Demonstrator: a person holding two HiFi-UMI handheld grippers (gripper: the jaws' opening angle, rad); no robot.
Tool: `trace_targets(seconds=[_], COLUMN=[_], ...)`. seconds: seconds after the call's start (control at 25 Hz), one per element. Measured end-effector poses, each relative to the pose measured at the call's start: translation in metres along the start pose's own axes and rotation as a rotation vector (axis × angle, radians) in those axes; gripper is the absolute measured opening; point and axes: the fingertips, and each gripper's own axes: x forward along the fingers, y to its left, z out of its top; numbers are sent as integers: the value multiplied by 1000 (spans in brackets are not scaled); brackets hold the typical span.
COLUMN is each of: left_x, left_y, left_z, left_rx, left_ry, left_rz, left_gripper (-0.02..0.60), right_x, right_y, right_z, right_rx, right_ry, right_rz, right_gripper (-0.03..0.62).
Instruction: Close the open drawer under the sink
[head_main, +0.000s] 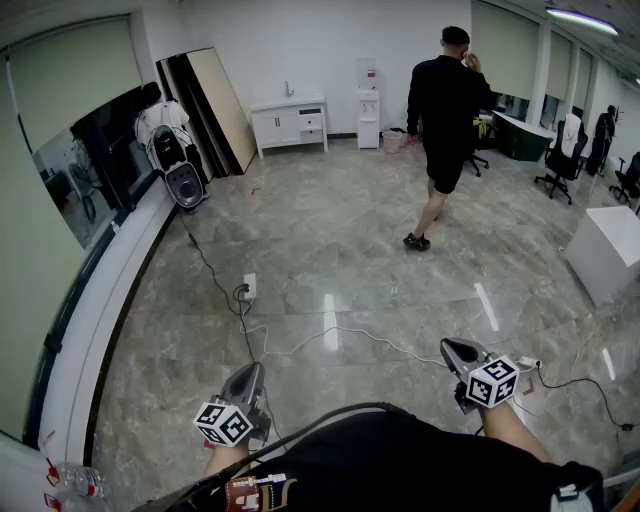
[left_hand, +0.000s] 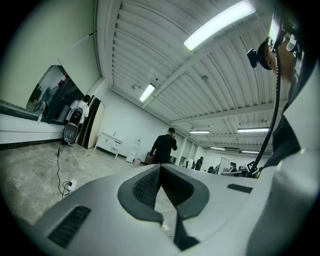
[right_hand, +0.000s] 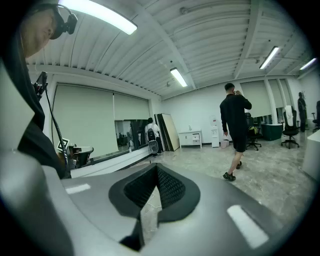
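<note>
Two grippers sit low in the head view, each with its jaws drawn together and nothing between them: the left gripper (head_main: 248, 374) and the right gripper (head_main: 453, 350) both point across bare marble floor (head_main: 340, 230). Far ahead of the fingertips, against the back wall, stands the white sink cabinet (head_main: 289, 120); its drawer (head_main: 311, 123) on the right half appears to stand slightly proud of the front. Between the fingers and the cabinet lie a white cable (head_main: 300, 342) and a power strip (head_main: 249, 286), just ahead of the left tips. A walking person (head_main: 444, 110) crosses ahead and right of the right tips, and a white block (head_main: 606, 252) bounds the floor at far right; a raised ledge (head_main: 112, 290) edges it at left. In the left gripper view, the left gripper (left_hand: 160, 169) shows its tips meeting, the cabinet (left_hand: 111, 144) small and distant beyond them to the left. In the right gripper view, the right gripper (right_hand: 156, 168) is likewise closed and empty, the cabinet (right_hand: 190, 138) well beyond.
</note>
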Motion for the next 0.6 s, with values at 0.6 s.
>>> trace_targets(seconds=[0.6], left_x=[-11], left_y=[24], left_z=[12], left_rx=[-9], left_ry=[-1], left_rz=[-4], left_gripper=[-2], right_x=[22], right_y=[19], right_z=[9], right_rx=[37], right_ry=[-12], right_rz=[0], right_gripper=[-1])
